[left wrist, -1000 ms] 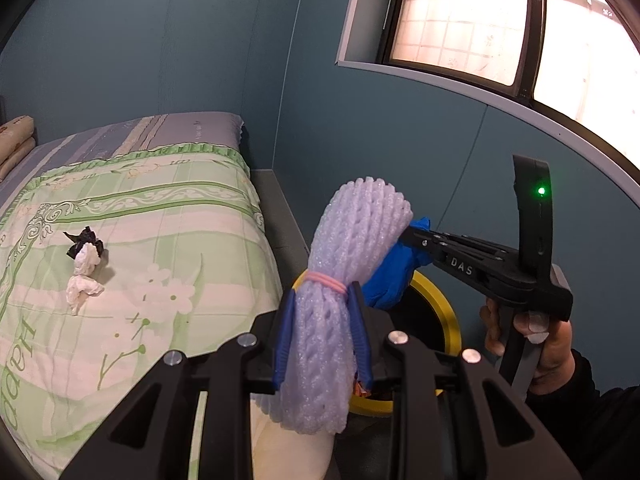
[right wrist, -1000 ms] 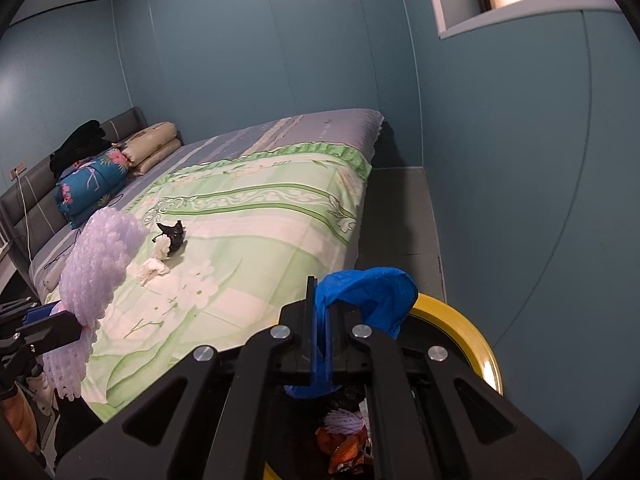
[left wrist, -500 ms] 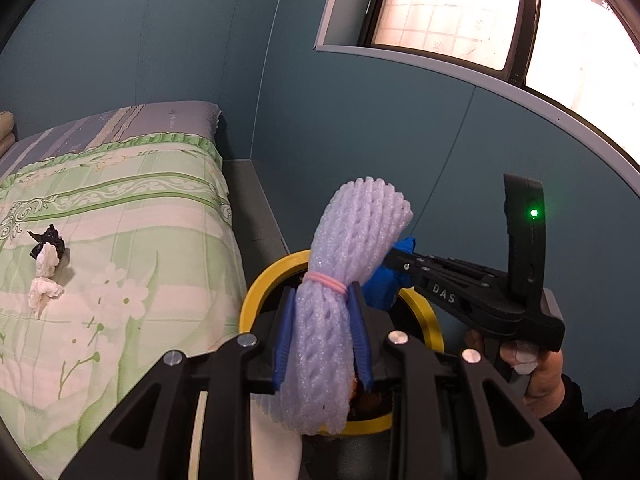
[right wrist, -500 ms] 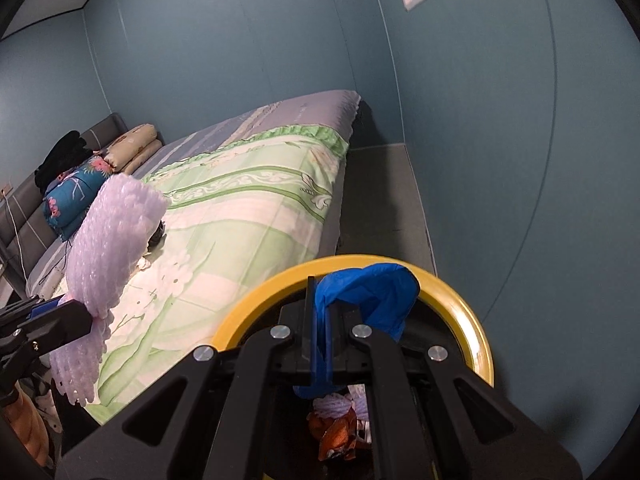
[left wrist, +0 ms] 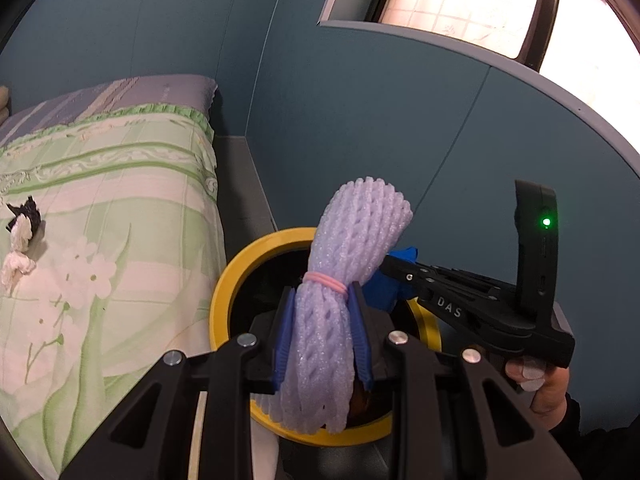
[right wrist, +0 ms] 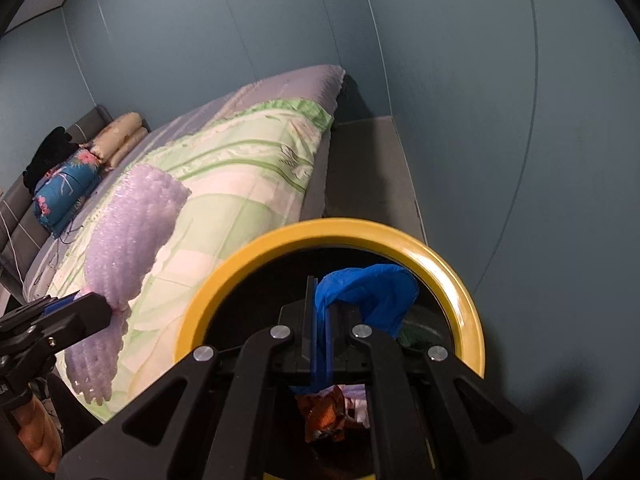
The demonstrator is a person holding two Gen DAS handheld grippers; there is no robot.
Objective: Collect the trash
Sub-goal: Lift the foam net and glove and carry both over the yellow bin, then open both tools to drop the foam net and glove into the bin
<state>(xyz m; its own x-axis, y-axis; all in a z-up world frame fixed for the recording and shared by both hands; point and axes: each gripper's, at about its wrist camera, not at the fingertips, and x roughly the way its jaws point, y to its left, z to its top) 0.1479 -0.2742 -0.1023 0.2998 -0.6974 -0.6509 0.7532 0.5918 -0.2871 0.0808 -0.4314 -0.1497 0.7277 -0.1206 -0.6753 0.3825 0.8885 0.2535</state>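
Pads of my left gripper (left wrist: 322, 336) clamp the springy, featherweight lavender foam-net sleeve bundle (left wrist: 340, 280) just below its pink rubber band (left wrist: 326, 281), my right gripper (right wrist: 320, 344) pinches limp, slippery blue plastic film (right wrist: 368, 296), both over the rigid yellow-rimmed round bin (right wrist: 452, 264) beside the bed.

Foam net (left wrist: 344, 280), blue glove (right wrist: 368, 292) over bin (right wrist: 460, 280)

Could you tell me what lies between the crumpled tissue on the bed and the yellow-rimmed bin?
Only bare green floral bedspread, in the left wrist view, separates the tissue from the bin.
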